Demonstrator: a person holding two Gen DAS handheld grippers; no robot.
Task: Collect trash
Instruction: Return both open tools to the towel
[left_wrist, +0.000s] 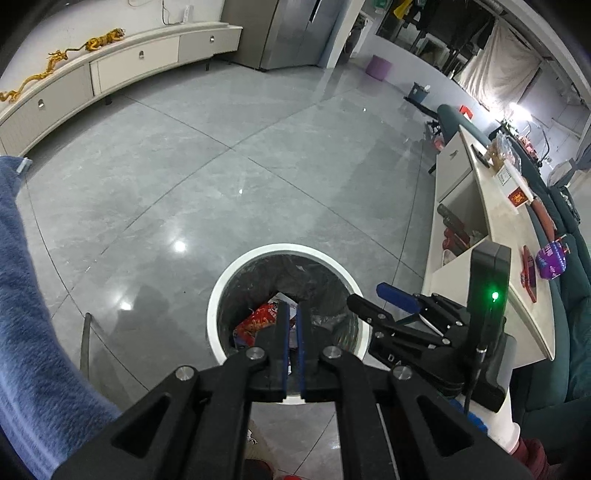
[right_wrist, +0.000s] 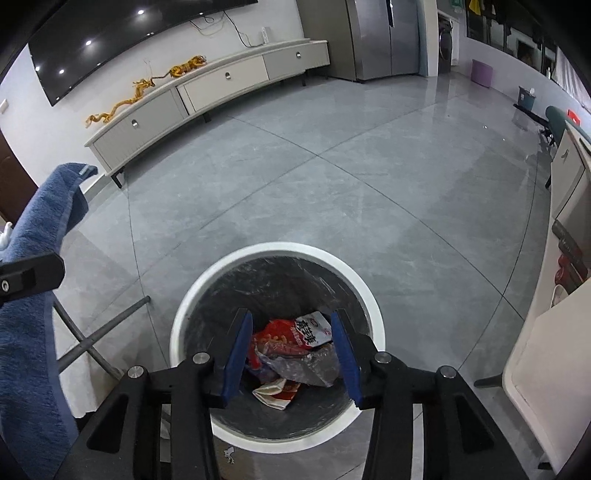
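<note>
Trash (right_wrist: 291, 354): crumpled red and white snack wrappers, clear plastic, low in white-rimmed bin (right_wrist: 192, 295). Right gripper (right_wrist: 293, 354) spread wide, empty; left gripper (left_wrist: 292, 345) nearly closed, empty.

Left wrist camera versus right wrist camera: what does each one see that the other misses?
Only the left wrist view shows the long counter with a purple packet on it, and the right gripper from the side. Only the right wrist view shows the dark wall screen and the white wrapper deep in the bin. Both show the white-rimmed trash bin holding a red snack bag, the grey tiled floor, the low cabinet with golden figurines, and blue cloth.
</note>
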